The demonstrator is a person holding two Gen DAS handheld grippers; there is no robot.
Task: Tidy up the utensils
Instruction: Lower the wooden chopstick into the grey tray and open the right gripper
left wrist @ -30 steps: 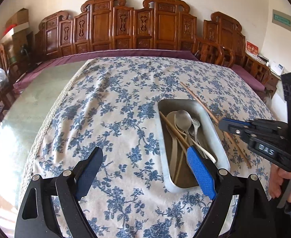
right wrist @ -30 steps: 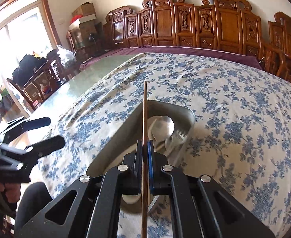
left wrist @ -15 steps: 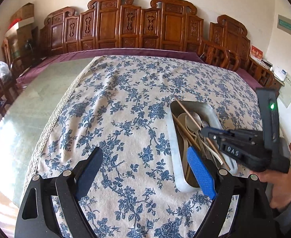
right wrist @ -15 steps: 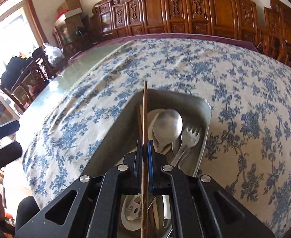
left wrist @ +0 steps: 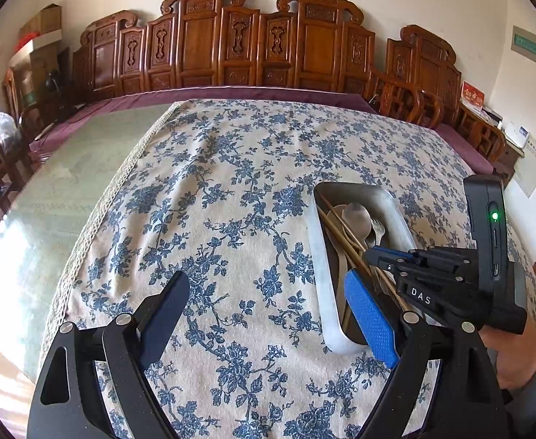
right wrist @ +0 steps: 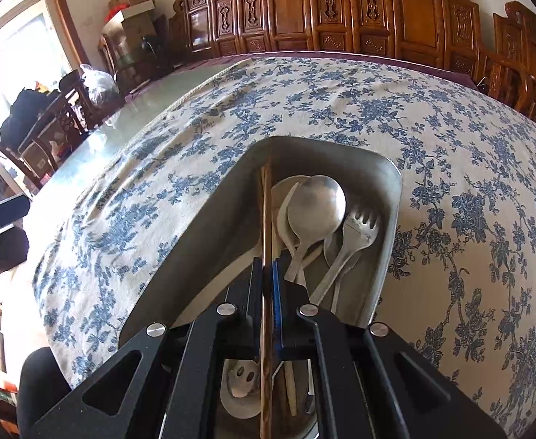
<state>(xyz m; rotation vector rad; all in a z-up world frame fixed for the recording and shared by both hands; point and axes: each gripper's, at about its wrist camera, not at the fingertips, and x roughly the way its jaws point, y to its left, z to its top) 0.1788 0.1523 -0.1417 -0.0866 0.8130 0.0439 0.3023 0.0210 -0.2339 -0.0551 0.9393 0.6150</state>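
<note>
Nearest to you, your left hand-held gripper (left wrist: 266,314) hangs over the floral tablecloth (left wrist: 231,190) with its jaws spread wide and nothing between them; its blue pad (left wrist: 368,314) overlaps the near left corner of the metal tray (left wrist: 317,256) in the view.

Your right hand-held gripper (right wrist: 267,274) is clamped tight on a single wooden chopstick (right wrist: 266,219) — the stick runs straight forward from between the closed jaws, low over the tray's left side, its far end reaching toward the tray's (right wrist: 392,219) far wall. Whether that tip touches the tray floor you cannot tell from here. From the left wrist view, the same right hand-held gripper (left wrist: 374,254) sits over the tray's near half, your hand (left wrist: 516,355) behind it.

Just past the jaws lie the other utensils, all inside the tray: a second chopstick (right wrist: 276,226) just beside the held one, a pale spoon (right wrist: 286,205), a metal spoon (right wrist: 319,201) over it, and a fork (right wrist: 359,223) to the right, handles pointing back toward you.

Farther out, the tablecloth covers most of the worktop — bare green surface (left wrist: 48,197) shows on the left — and carved wooden chairs (left wrist: 246,44) line the far wall.
</note>
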